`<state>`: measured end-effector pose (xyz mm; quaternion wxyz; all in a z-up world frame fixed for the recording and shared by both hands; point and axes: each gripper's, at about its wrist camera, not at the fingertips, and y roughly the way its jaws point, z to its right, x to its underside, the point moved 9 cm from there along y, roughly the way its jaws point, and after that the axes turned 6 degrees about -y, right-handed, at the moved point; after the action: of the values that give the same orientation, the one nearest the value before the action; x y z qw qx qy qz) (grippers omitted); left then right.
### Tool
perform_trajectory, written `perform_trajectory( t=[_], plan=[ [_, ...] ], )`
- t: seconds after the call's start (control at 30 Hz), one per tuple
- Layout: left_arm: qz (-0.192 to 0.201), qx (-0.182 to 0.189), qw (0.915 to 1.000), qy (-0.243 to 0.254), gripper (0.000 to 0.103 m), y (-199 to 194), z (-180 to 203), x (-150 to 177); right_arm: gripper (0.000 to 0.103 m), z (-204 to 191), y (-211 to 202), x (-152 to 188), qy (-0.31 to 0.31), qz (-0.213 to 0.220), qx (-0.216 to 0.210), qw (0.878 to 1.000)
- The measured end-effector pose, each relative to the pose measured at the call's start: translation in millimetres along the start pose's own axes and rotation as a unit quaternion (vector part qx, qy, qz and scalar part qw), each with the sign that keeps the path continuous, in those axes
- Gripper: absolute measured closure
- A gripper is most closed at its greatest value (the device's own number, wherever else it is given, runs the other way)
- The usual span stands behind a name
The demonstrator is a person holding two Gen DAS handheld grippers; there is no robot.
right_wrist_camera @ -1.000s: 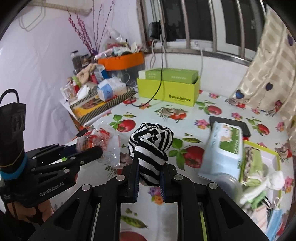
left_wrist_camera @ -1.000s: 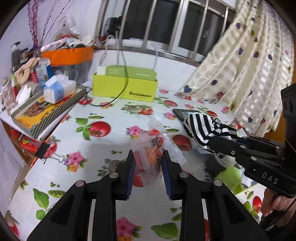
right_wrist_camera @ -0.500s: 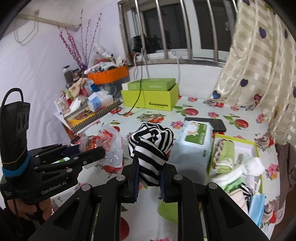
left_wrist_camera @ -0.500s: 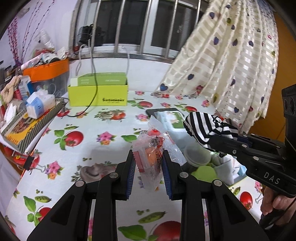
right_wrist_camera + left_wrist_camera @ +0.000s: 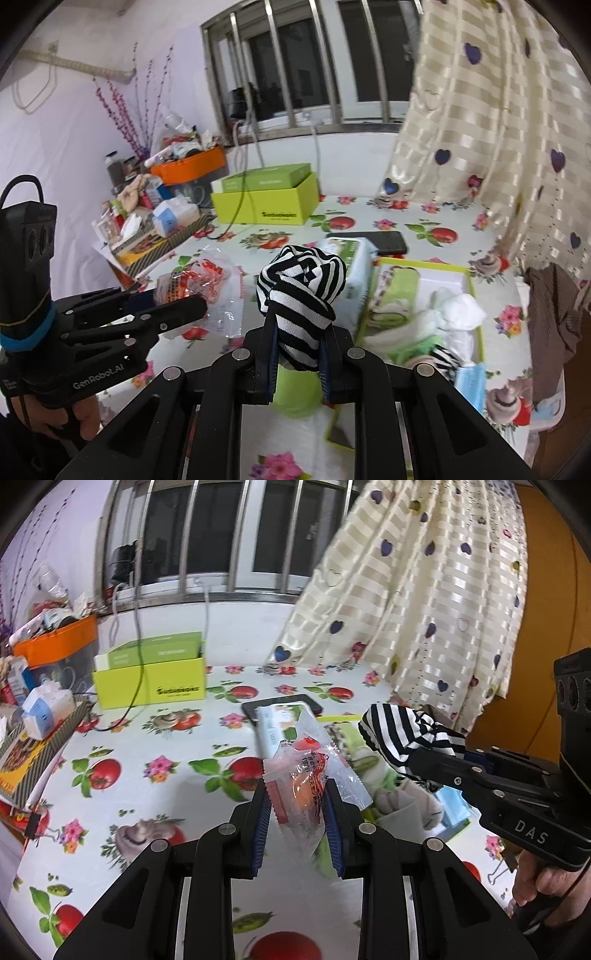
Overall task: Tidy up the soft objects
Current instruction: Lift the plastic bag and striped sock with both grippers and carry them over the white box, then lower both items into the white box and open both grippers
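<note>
Room: I see a barred window [image 5: 221,535] behind the desk [image 5: 166,738], which wears a fruit-and-flower cloth; a heart-print curtain [image 5: 424,609] hangs at the right.
Far edge: a lime box [image 5: 266,206] with a cable over it, and an orange bin [image 5: 192,166] among clutter at the left.
Left gripper [image 5: 297,808]: my jaws are closed on a clear packet [image 5: 299,794] with red print, held up off the desk.
Right gripper [image 5: 297,365]: my jaws are pinched narrow on a striped sock ball [image 5: 301,291], also in the air.
Tray [image 5: 476,306]: a lime-rimmed tray lies on the desk just ahead and right of the sock ball, holding folded cloths and a white bundle [image 5: 458,310].
Beside tray: a wipes pack [image 5: 347,258] lies against its left side, with a dark phone [image 5: 373,242] behind.
</note>
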<state>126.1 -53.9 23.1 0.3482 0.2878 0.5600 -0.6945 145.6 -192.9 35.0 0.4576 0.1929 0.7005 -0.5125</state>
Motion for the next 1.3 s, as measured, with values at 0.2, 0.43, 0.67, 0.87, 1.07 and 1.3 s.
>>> perform_trajectory(
  t=[0.2, 0.43, 0.67, 0.87, 1.07, 1.3],
  plan=[
    [-0.002, 0.02, 0.9996, 0.02, 0.074, 9.0, 31.9, -4.4, 0.086, 43.6, -18.2, 12.3, 0.029, 0.003, 0.035, 0.999],
    [-0.011, 0.035, 0.9987, 0.036, 0.074, 21.7, 58.7, -5.2, 0.086, 86.3, -30.4, 26.9, 0.057, 0.002, 0.066, 0.996],
    [-0.025, 0.043, 0.9975, 0.051, 0.074, 40.4, 79.0, -3.2, 0.086, 109.7, -21.9, 40.3, 0.068, -0.013, 0.075, 0.995],
    [-0.042, 0.045, 0.9966, 0.055, 0.074, 59.5, 86.5, -0.8, 0.086, 121.0, -1.4, 50.1, 0.069, -0.035, 0.075, 0.994],
    [-0.061, 0.046, 0.9954, 0.058, 0.074, 84.4, 91.5, 0.4, 0.086, 131.1, 22.7, 58.5, 0.066, -0.059, 0.076, 0.993],
    [-0.087, 0.049, 0.9933, 0.059, 0.074, 111.0, 95.8, 6.0, 0.085, 140.2, 43.7, 70.2, 0.068, -0.085, 0.074, 0.991]
  ],
)
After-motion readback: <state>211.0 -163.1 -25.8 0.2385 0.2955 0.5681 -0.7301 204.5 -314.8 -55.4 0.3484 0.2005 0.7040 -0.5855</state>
